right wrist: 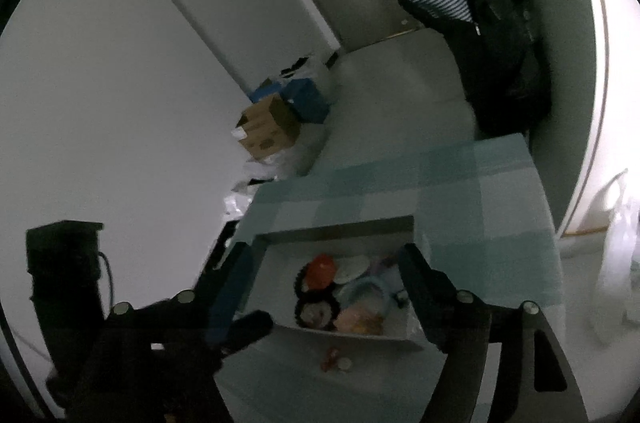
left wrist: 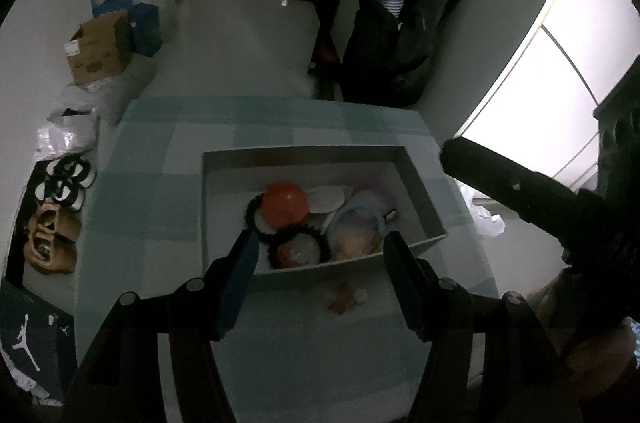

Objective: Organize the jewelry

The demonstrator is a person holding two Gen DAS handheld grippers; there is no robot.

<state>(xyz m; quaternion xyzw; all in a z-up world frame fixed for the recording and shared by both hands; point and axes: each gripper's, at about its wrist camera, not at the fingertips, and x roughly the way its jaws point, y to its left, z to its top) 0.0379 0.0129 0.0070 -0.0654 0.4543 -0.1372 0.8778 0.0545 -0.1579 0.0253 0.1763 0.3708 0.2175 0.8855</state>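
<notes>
Dim light fills a narrow room with pale walls, and the counter point(left wrist: 168, 159) wears a cloth of pale teal checks. On the floor at lower left of the left wrist view lies a dark shoebox point(left wrist: 28, 339) with a white jumping-figure logo — the only mark that reads clearly. A brown cardboard box point(left wrist: 100, 47) against the wall carries a white label and printing too small to make out.

Near the counter's front edge sits a shallow white tray point(left wrist: 224, 159) holding the jewelry: an orange round piece point(left wrist: 285, 204), black beaded bracelets point(left wrist: 296, 235), a pale blue ring point(left wrist: 360, 213) and some whitish and peach items blurred together. A few small pieces point(left wrist: 344, 297) — orange and white — lie loose on the cloth just in front of the tray; what they are cannot be told.

The left gripper point(left wrist: 320, 251) hovers over the tray's near wall, jaws apart and nothing between them. The right gripper point(right wrist: 326, 271) likewise stands wide and empty above the tray. A dark jacket point(left wrist: 400, 23) hangs beyond, over a striped garment.
</notes>
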